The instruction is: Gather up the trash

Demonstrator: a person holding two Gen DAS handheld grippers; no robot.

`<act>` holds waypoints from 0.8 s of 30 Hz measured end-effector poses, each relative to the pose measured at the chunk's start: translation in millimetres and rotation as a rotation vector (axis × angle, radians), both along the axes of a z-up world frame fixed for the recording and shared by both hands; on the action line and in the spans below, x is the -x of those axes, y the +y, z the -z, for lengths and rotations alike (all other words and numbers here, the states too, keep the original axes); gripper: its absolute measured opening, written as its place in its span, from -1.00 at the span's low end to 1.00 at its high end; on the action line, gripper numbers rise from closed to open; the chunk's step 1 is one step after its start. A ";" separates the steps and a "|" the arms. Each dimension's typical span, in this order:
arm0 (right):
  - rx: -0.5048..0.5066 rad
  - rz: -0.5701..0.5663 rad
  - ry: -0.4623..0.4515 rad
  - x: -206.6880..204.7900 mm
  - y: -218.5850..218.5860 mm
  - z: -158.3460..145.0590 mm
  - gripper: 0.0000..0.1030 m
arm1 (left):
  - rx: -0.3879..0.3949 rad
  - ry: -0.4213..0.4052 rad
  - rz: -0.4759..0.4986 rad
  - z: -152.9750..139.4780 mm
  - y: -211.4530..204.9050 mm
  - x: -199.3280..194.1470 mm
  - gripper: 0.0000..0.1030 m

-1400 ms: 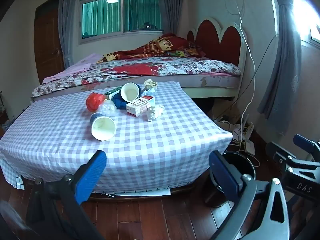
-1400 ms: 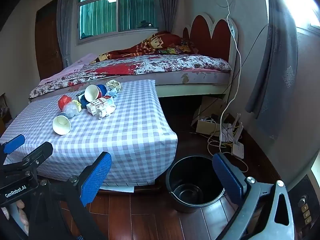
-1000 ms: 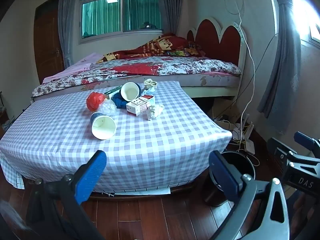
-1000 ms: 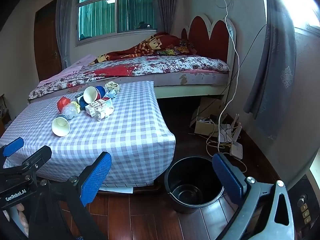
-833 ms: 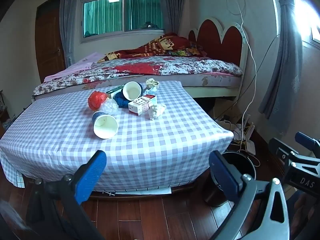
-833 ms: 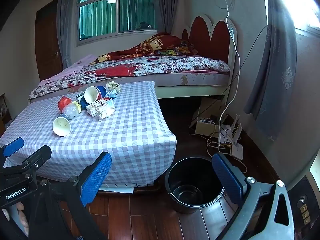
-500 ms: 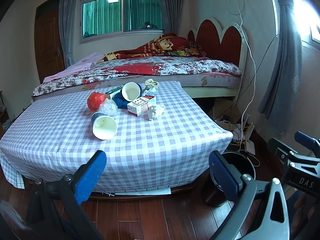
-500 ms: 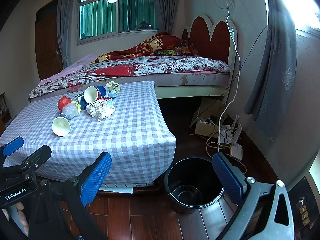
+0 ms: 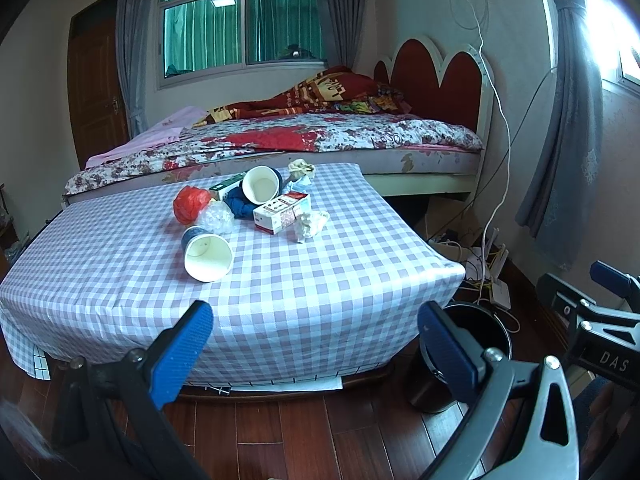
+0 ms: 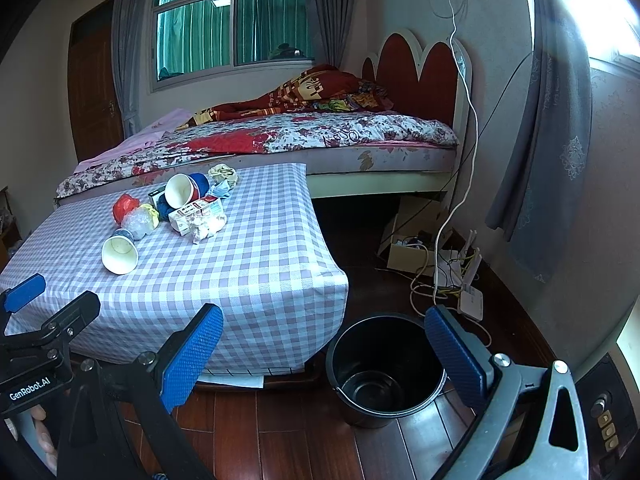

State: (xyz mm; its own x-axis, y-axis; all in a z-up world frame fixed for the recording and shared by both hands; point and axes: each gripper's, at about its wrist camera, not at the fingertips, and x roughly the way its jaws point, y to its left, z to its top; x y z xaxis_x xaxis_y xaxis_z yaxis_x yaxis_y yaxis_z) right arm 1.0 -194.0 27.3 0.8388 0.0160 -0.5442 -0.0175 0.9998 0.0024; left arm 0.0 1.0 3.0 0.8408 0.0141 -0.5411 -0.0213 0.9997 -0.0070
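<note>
Fingers spread wide on both the left gripper (image 9: 316, 344) and right gripper (image 10: 324, 344), holding nothing; the bin (image 9: 492, 320) sits half hidden here, whole (image 10: 386, 368) from the right wrist.

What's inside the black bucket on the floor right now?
The black bucket looks empty: bare dark bottom showing in the right wrist view. The near inner wall is hidden by its rim.

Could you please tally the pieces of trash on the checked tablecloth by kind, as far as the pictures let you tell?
Paper cups: 2, one near the front and one at the back
Cartons: 2, white and red, green
Crumpled paper wads: 2
Plastic bags: 2, red, clear
Blue bundle: 1
Total: 9; smaller scraps may be hidden in the pile.
</note>
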 end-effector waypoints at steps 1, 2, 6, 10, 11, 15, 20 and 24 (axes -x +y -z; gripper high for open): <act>0.000 -0.001 -0.001 0.4 -0.2 0.3 0.98 | 0.000 0.001 -0.001 0.2 -0.4 0.0 0.99; 0.000 -0.001 -0.001 0.2 -0.5 -0.1 0.98 | -0.001 0.001 -0.001 0.4 -0.5 0.2 0.99; -0.001 -0.001 -0.001 0.0 -0.4 0.1 0.98 | -0.001 0.001 0.000 0.4 -0.5 0.3 0.99; 0.000 0.000 0.000 0.2 0.1 0.1 0.98 | -0.001 0.000 0.000 0.2 -0.5 0.1 0.99; -0.001 0.000 -0.001 0.3 0.0 0.1 0.98 | -0.001 0.000 0.000 0.4 -0.4 0.1 0.99; -0.001 0.001 0.001 0.4 0.0 0.5 0.98 | -0.001 0.002 0.000 0.8 0.4 0.0 0.99; -0.001 0.000 0.001 0.8 0.3 1.3 0.98 | 0.000 0.001 -0.001 1.7 1.6 1.3 0.99; -0.002 0.001 0.001 1.0 -0.1 1.5 0.98 | 0.000 0.002 -0.001 1.7 1.7 1.2 0.99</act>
State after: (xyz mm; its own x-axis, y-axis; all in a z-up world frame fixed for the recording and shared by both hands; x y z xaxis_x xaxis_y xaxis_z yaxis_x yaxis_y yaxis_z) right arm -0.1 -194.1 25.8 0.8383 0.0165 -0.5450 -0.0169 0.9998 0.0044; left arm -1.2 2.7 1.3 0.8397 0.0149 -0.5428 -0.0222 0.9997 -0.0070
